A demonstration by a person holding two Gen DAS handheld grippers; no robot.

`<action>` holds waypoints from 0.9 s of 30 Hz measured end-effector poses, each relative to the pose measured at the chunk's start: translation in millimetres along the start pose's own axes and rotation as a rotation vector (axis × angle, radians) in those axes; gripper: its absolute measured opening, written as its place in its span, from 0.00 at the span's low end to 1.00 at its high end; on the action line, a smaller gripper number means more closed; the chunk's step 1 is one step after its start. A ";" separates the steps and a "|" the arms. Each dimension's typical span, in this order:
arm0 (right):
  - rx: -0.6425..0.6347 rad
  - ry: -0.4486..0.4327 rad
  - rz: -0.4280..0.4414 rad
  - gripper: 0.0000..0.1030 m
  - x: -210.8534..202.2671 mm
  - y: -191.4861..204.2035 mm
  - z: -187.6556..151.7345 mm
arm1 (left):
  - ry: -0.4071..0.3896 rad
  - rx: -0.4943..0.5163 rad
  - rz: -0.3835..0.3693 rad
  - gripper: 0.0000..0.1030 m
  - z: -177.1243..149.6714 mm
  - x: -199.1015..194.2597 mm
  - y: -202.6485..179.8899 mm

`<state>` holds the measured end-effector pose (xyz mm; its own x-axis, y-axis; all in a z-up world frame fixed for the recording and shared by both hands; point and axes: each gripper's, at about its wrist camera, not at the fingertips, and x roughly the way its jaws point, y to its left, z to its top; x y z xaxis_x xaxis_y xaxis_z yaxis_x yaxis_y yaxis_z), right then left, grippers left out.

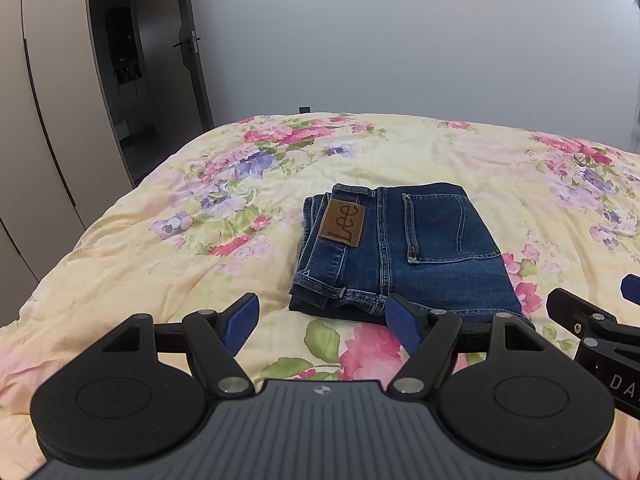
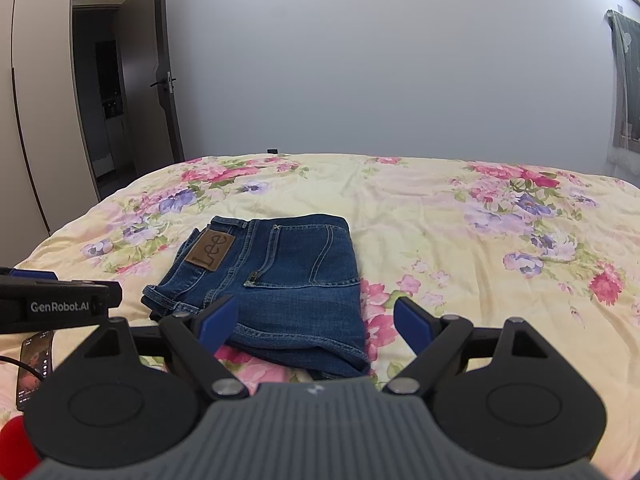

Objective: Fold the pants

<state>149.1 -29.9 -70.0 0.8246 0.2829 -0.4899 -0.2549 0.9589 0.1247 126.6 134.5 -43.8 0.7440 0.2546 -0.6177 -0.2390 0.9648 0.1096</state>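
Blue jeans (image 1: 404, 252) lie folded into a compact stack on the floral bedspread (image 1: 168, 264), with the brown Lee patch (image 1: 343, 224) and a back pocket facing up. My left gripper (image 1: 322, 320) is open just in front of the stack's near edge, nothing between its blue pads. In the right wrist view the same jeans (image 2: 276, 280) sit ahead and slightly left. My right gripper (image 2: 314, 322) is open over the stack's near edge, holding nothing. The right gripper's body (image 1: 592, 328) shows at the right edge of the left wrist view.
A phone (image 2: 34, 364) with a lit screen and a cable lies on the bedspread (image 2: 460, 248) at the near left, beside the left gripper's body (image 2: 56, 300). Something red (image 2: 14, 440) sits at the bottom left corner. Wardrobes and an open door (image 1: 192, 44) stand to the left.
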 end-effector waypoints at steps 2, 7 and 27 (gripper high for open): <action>-0.001 0.000 0.001 0.79 -0.3 -0.5 0.7 | -0.001 0.002 0.001 0.82 -0.3 0.2 0.0; -0.002 0.001 0.001 0.79 -0.3 -0.5 1.6 | -0.004 0.009 0.007 0.82 -0.7 -0.2 -1.7; -0.020 0.040 0.003 0.79 0.4 -4.9 -3.1 | 0.002 0.021 -0.002 0.82 -2.6 0.7 -3.2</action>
<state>149.0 -34.6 -73.5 0.8033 0.2839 -0.5236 -0.2675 0.9574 0.1088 126.3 131.4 -46.7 0.7434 0.2525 -0.6194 -0.2243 0.9665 0.1248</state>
